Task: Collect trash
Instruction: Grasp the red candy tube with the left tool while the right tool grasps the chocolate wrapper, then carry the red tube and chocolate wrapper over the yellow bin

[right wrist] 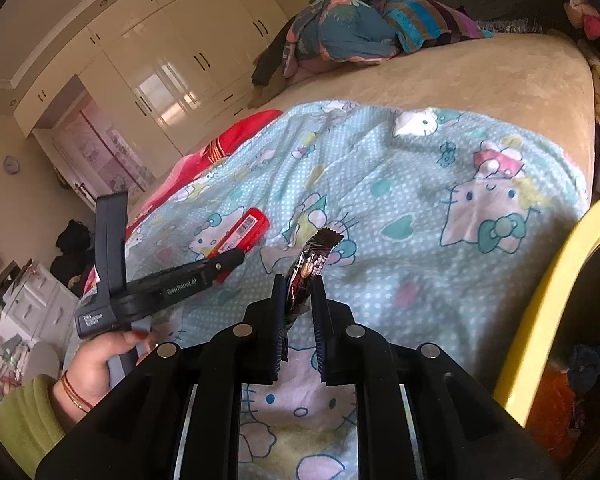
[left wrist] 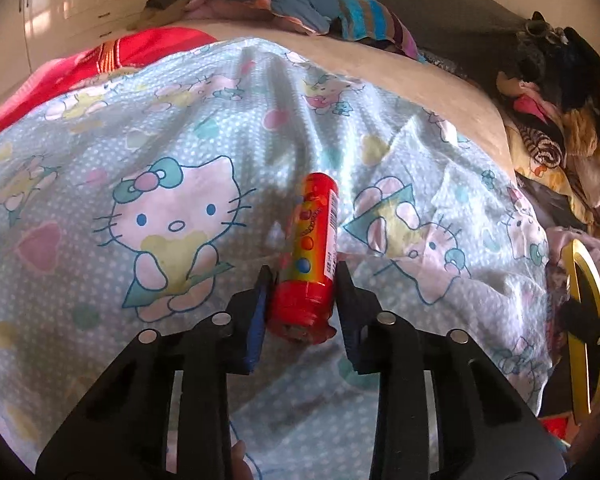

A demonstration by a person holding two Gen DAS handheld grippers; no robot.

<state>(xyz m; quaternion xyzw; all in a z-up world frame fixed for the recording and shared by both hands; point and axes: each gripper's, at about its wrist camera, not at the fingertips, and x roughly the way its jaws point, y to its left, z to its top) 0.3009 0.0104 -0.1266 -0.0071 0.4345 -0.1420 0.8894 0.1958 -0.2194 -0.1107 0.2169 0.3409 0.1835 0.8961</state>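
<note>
A red candy tube with coloured dots and a barcode lies on the Hello Kitty bedsheet. My left gripper is closed around the tube's near end, both fingers touching its sides. In the right wrist view the same tube shows with the left gripper on it. My right gripper is shut on a dark crinkled snack wrapper that sticks up between the fingers, above the sheet.
A yellow-rimmed bin stands at the right by the bed; its rim also shows in the left wrist view. Crumpled clothes lie at the bed's far end, a red blanket at left, a clothes pile at right.
</note>
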